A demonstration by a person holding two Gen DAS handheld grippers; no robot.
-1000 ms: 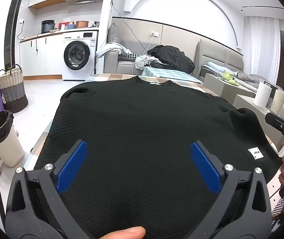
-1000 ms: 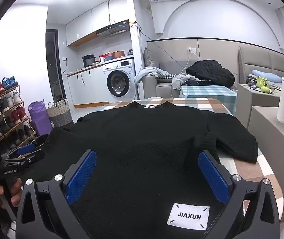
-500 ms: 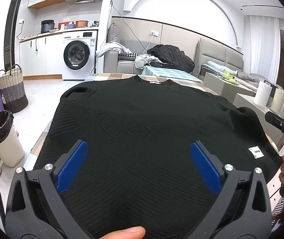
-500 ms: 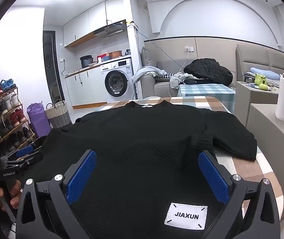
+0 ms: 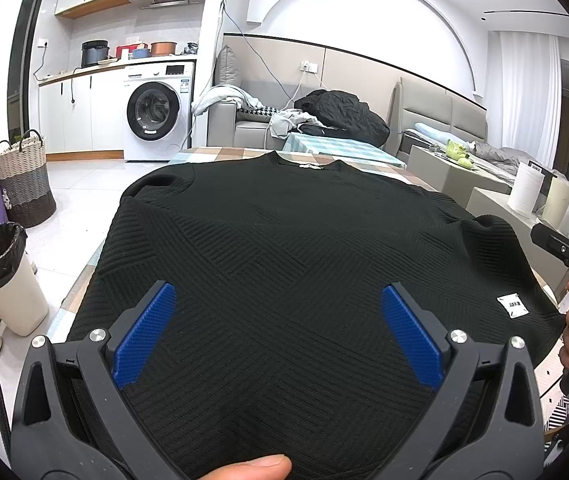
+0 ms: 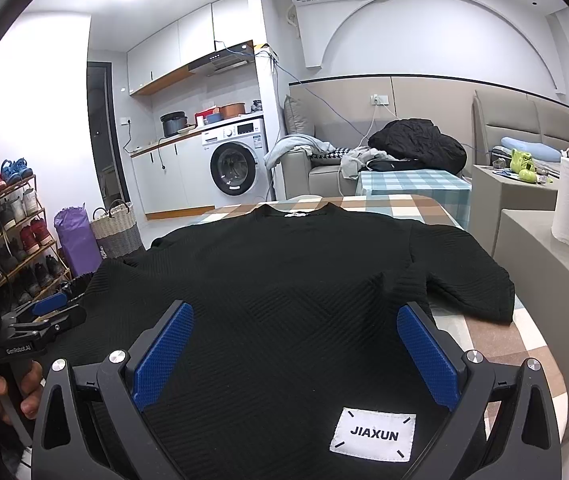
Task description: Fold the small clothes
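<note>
Setting: living room with a washing machine (image 5: pixel 155 120) at upper left of the left wrist view and a sofa (image 6: pixel 324 168) behind; work surface is a table with a checked cloth (image 6: pixel 424 208).
Left gripper (image 5: pixel 280 336): I read both blue pads spread wide, nothing between them; it hangs over the lower centre of the garment, not gripping.
Right gripper (image 6: pixel 294 356): likewise fully spread and empty, poised above the hem near the white label (image 6: pixel 373 434) at lower centre-right of its frame.
Task item: black sweater (image 5: pixel 284 248), laid flat and face up on the table, collar (image 6: pixel 298 211) at the far end, hem nearest me; it fills the middle of both views.
Right sleeve (image 6: pixel 464 276): lies out over the checked cloth at centre right.
Left sleeve (image 5: pixel 160 184): bunched at the table's edge, centre left.
Handling, my estimate: soft ribbed knit, light, limp, not fragile; it should drape and sag when lifted and hold a crease poorly.
Hold points, my estimate: pinch a sleeve cuff or the shoulder seam to bring a side inward, or both hem corners for the lengthwise fold.
Progress: no fold visible yet.
</note>
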